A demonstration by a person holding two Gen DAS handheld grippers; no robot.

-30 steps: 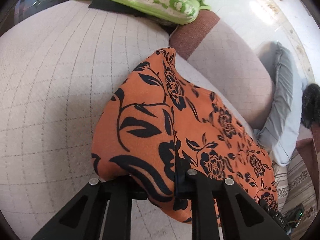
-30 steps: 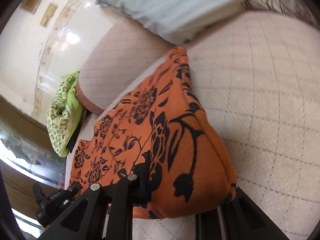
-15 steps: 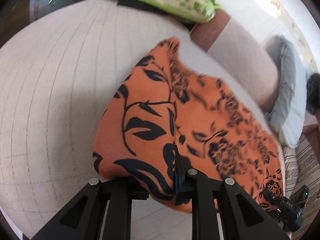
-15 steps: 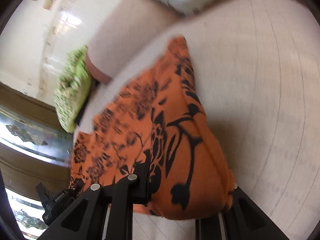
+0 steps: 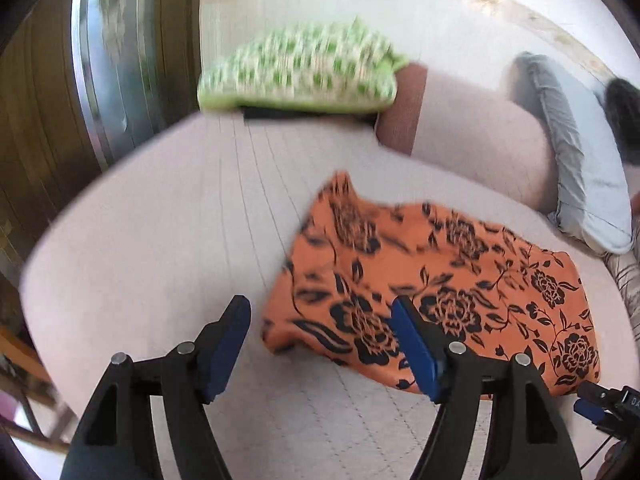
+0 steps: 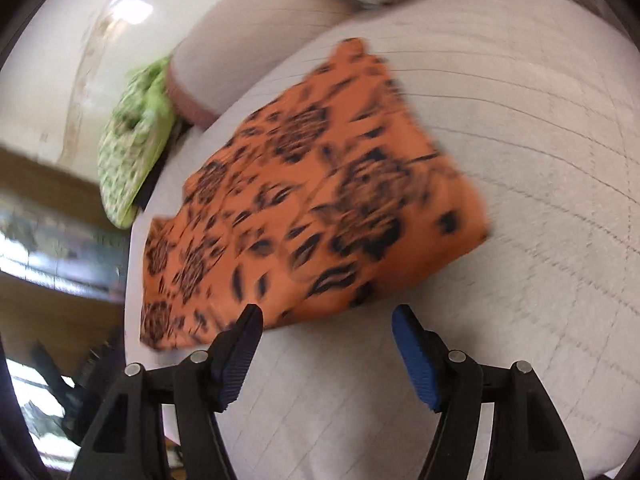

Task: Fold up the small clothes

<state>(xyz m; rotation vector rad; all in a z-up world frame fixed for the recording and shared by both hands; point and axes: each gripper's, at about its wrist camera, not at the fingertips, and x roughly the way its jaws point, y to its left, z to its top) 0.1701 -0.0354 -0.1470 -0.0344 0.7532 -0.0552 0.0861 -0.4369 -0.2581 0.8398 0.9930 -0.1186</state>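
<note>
both grippers, left [image 5: 320, 312] and right [image 6: 326, 320], have jaws opening with nothing between them, the folded cloth [image 5: 440, 280] lies released on the cushion [image 5: 160, 240], so the next move likely calls for regrasping an edge.

Support surface: pale quilted cushion top [image 5: 168, 248] with a stitched grid.
Orange garment with black floral print [image 5: 452, 288] lies flat on it, folded, near the middle. Green-and-white patterned cloth [image 5: 304, 72] sits at the far edge over something dark. Grey pillow [image 5: 580, 168] rests against the raised padded side [image 5: 472, 140].
</note>
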